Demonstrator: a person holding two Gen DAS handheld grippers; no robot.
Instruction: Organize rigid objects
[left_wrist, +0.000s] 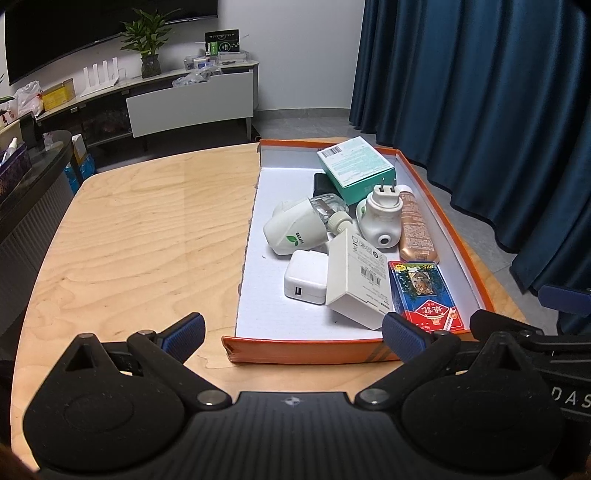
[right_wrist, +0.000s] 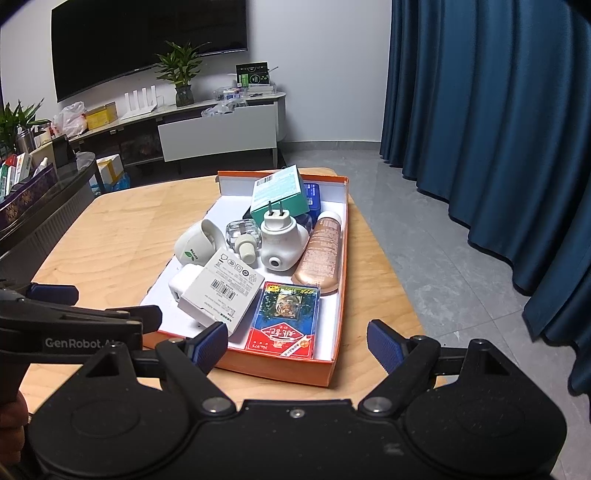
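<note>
Lying heaped in the orange tray (right_wrist: 334, 363), the rigid objects occupy its right half: a playing-card pack (right_wrist: 284, 319) at the near edge, a white carton (right_wrist: 221, 290) leaning on a white USB charger (left_wrist: 304, 282), two white plug-in units (right_wrist: 279, 245) and (left_wrist: 291, 230), a copper-coloured bottle (right_wrist: 321, 253) along the right wall, and a teal box (right_wrist: 279, 194) propped at the far end. Every item sits inside the tray and none on the wooden table (left_wrist: 140, 236), a layout that fits either a sorted batch or a jumble awaiting sorting. The right gripper (right_wrist: 297, 341) hovers with fingers spread wide and nothing between them, the card pack just ahead of the gap. The left gripper (left_wrist: 293, 334) is likewise spread and empty, the tray's near wall ahead of its fingers and the carton beyond its right pad. For any pick, approach the topmost, freest item squarely, close across flat parallel faces, and lift straight so leaning neighbours do not slide.
</note>
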